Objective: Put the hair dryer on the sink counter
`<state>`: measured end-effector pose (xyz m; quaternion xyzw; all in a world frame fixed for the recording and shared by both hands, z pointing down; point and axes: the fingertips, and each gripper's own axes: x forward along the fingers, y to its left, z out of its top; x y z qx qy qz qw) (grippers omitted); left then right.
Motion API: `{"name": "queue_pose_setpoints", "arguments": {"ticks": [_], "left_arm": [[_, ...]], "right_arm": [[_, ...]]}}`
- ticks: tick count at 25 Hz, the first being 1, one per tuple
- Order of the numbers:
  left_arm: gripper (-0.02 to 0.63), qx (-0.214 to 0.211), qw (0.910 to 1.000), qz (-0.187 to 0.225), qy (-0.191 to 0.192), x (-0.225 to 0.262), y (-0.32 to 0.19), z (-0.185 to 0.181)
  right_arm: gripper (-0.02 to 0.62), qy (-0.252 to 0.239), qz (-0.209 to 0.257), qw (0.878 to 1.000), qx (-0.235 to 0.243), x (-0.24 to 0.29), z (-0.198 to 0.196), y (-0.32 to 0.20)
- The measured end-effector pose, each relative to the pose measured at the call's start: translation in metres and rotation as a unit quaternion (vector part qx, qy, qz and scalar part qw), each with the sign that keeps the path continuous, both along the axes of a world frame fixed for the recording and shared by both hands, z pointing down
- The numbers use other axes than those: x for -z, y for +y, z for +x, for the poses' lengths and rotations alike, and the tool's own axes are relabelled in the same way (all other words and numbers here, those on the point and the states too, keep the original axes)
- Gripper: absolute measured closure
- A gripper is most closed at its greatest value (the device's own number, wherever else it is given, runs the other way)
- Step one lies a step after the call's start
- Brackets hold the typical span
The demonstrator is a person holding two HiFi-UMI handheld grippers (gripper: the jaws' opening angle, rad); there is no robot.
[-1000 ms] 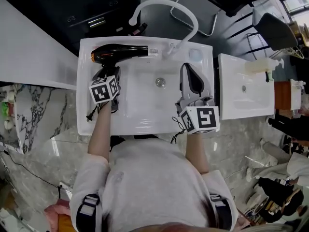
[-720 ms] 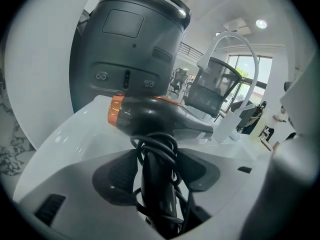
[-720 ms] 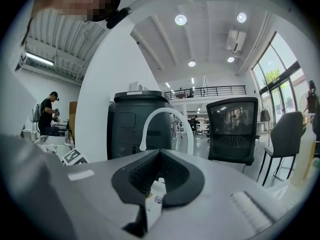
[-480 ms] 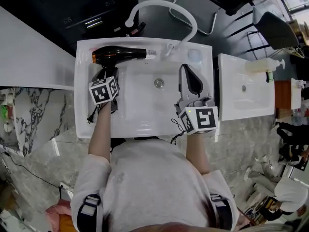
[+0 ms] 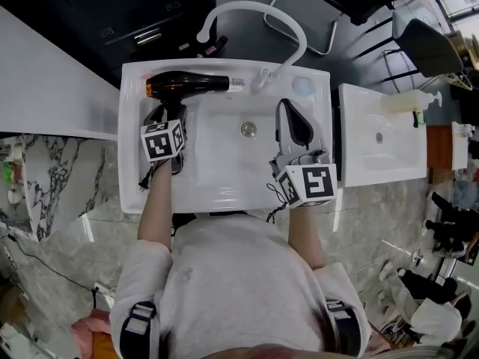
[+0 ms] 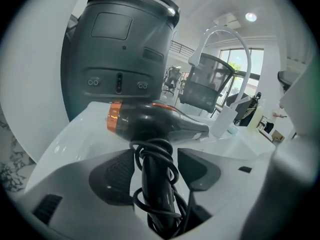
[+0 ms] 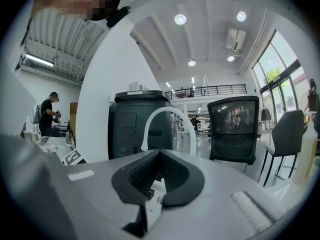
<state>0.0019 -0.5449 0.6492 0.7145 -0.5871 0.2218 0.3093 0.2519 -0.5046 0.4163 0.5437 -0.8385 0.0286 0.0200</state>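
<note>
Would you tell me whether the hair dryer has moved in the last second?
No. The hair dryer keeps its place on the sink rim, nozzle toward the faucet.

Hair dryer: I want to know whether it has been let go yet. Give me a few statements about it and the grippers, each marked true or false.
1. The hair dryer lies on the back rim of the sink. True.
2. Its barrel points toward the person. False: the barrel runs along the rim; the handle points toward the person.
3. The left gripper clamps the handle. False: its jaws are opening, and the cord-wrapped handle stands loose between them.
4. The right gripper is shut and empty. True.
5. The faucet is black. False: it is white.
</note>
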Motion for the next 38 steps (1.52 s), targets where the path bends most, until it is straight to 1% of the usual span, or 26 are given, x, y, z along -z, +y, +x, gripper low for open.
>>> {"name": "queue_pose_setpoints", "arguments": {"ticks": [4, 5, 6, 10, 11, 13, 18, 23, 26, 38], "left_arm": [[0.345, 0.003, 0.9993, 0.036, -0.009, 0.026, 0.004, -0.004], [0.35, 0.004, 0.9989, 0.046, -0.008, 0.034, 0.006, -0.005], [0.369, 0.006, 0.9984, 0.055, -0.006, 0.042, 0.008, -0.006], [0.535, 0.012, 0.9952, 0.097, -0.004, 0.076, 0.016, -0.014], [0.564, 0.011, 0.9942, 0.107, -0.005, 0.084, 0.019, -0.016], [0.588, 0.005, 0.992, 0.126, -0.008, 0.1, 0.025, -0.019], [0.598, -0.016, 0.9844, 0.175, -0.001, 0.143, 0.044, -0.024], [0.597, -0.024, 0.9734, 0.227, 0.013, 0.192, 0.062, -0.035], [0.597, -0.028, 0.9669, 0.253, 0.015, 0.217, 0.077, -0.043], [0.597, -0.045, 0.9447, 0.323, 0.032, 0.289, 0.137, -0.076]], "right_arm": [[0.584, -0.003, 0.004, 1.0, 0.008, 0.004, -0.009, 0.003], [0.584, -0.004, 0.004, 1.0, 0.009, 0.005, -0.012, 0.004], [0.584, -0.005, 0.005, 1.0, 0.01, 0.007, -0.014, 0.005], [0.584, -0.01, 0.01, 1.0, 0.014, 0.011, -0.026, 0.011], [0.584, -0.011, 0.012, 1.0, 0.016, 0.012, -0.03, 0.013], [0.584, -0.012, 0.014, 1.0, 0.021, 0.015, -0.037, 0.018], [0.584, -0.013, 0.02, 0.999, 0.024, 0.023, -0.054, 0.034], [0.584, -0.013, 0.026, 0.999, 0.02, 0.031, -0.067, 0.052], [0.584, -0.012, 0.028, 0.999, 0.015, 0.036, -0.073, 0.065], [0.584, -0.005, 0.059, 0.998, 0.0, 0.072, -0.105, 0.114]]}}
